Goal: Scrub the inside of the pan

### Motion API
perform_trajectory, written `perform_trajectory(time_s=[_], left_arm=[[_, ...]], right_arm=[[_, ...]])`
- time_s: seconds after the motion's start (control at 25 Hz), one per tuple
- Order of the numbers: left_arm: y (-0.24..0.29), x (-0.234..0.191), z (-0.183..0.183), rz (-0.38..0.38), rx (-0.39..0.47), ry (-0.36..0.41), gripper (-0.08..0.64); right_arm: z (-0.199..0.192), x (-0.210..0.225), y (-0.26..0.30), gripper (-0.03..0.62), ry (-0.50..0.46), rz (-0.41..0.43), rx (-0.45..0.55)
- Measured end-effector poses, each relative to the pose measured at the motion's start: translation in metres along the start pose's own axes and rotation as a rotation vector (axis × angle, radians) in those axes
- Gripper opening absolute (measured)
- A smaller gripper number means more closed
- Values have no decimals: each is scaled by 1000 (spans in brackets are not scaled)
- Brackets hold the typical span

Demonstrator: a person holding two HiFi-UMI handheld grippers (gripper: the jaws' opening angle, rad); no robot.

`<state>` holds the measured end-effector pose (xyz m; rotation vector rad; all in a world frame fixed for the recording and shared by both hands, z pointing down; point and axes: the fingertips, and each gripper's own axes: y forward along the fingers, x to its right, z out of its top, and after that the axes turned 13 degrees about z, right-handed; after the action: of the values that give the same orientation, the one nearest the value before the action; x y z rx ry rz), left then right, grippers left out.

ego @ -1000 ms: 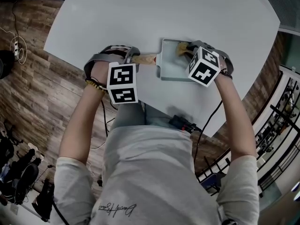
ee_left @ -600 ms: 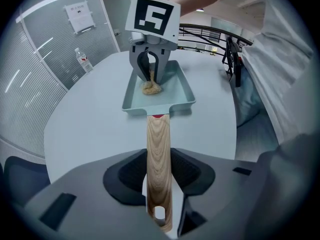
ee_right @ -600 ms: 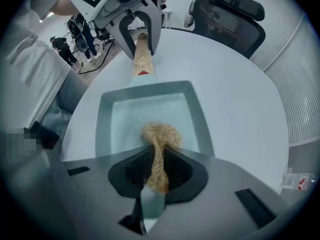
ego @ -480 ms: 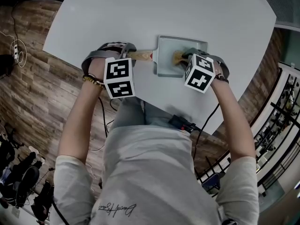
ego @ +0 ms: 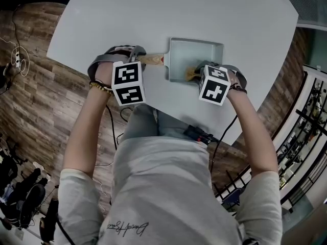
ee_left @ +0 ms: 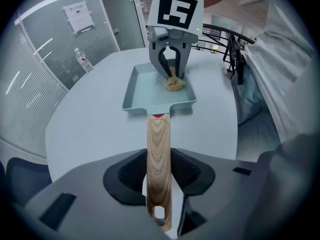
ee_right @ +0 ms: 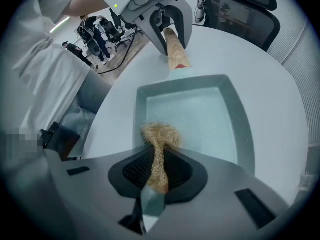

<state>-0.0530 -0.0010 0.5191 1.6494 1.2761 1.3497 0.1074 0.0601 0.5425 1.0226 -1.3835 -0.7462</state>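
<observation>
My left fingers (ee_left: 125, 171) clamp the pan's (ee_left: 155, 107) stiff wooden handle (ee_left: 159, 149), probably the firmest hold. My right fingers (ee_right: 134, 171) pinch a soft scrubber (ee_right: 160, 134), likely squashy.

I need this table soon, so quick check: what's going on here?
A person is scrubbing a pan, with a gripper in each hand. The left gripper is clamped on the wooden handle and holds the pale green pan flat on the white table. The right gripper pinches a tan fibrous scrubber, which is pressed onto the pan's floor close to the wall nearest the person.
</observation>
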Motion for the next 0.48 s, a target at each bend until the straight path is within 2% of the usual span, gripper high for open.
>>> perform_trajectory(time_s=[0.28,0.48], left_arm=[[-2,1,0,-8,0,48,147],[-4,1,-1,-11,3,68,147]], right_arm=[[1,3,-3,69,-4,-14,26],[-2,39,-19,69,37,-71,30]])
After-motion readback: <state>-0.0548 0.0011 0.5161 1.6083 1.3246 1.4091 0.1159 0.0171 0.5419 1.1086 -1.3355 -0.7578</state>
